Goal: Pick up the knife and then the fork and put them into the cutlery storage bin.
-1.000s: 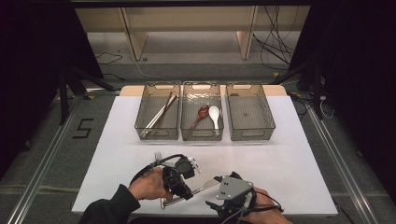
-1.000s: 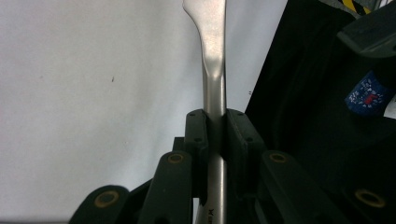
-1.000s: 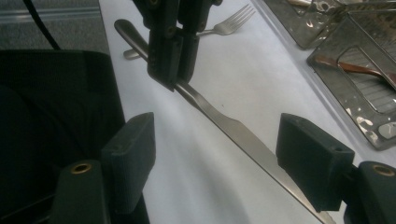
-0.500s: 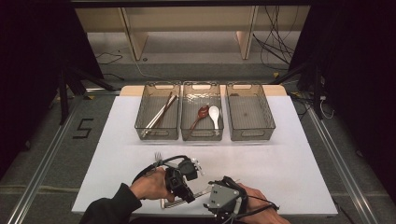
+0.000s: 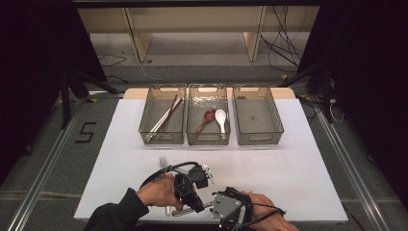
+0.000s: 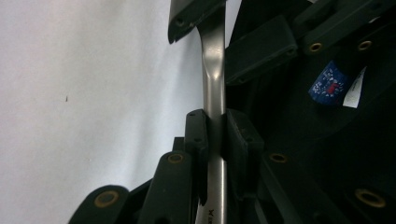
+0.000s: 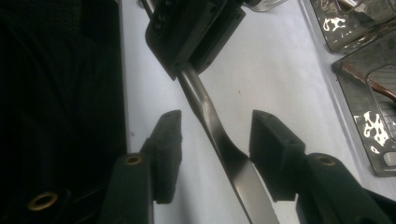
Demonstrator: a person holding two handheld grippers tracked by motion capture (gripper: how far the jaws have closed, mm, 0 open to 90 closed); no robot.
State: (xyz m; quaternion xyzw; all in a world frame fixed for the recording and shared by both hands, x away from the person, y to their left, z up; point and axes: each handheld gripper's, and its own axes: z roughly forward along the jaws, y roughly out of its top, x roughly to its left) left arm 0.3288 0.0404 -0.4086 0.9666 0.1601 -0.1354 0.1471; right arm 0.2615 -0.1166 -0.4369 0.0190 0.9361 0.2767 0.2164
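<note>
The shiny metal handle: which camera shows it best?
The right gripper view: the metal handle runs bare between the right claw, whose jaws have just been closing. The left gripper view shows the left claw clamping it. In the high view it's a sliver.

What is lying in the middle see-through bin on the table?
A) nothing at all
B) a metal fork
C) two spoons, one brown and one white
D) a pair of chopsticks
C: in the high view the middle bin holds a brown spoon and a white spoon lying side by side.
</note>
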